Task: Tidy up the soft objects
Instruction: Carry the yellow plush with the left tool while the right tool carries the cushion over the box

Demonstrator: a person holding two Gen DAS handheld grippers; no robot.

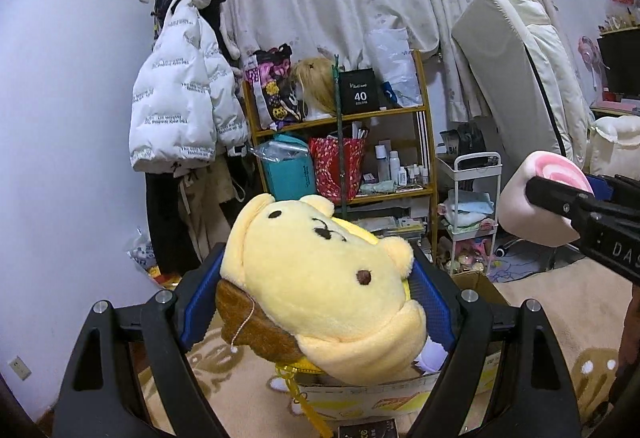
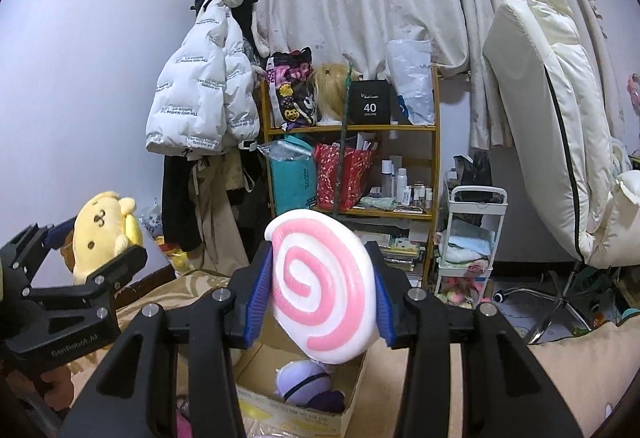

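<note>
My left gripper [image 1: 316,298] is shut on a yellow plush dog [image 1: 320,278] with a brown beret, held in the air above a cardboard box [image 1: 400,394]. It also shows in the right wrist view [image 2: 104,230], at the left. My right gripper [image 2: 320,302] is shut on a white plush with a pink spiral [image 2: 320,286], held above the same box [image 2: 296,414]. That plush shows in the left wrist view [image 1: 536,198] at the right. A purple plush [image 2: 308,382] lies inside the box.
A wooden shelf [image 2: 352,130] with bags and bottles stands against the curtain. A white jacket [image 2: 200,98] hangs at the left. A white trolley [image 2: 472,230] and a white chair [image 2: 560,142] stand at the right. A beige patterned carpet [image 1: 560,318] covers the floor.
</note>
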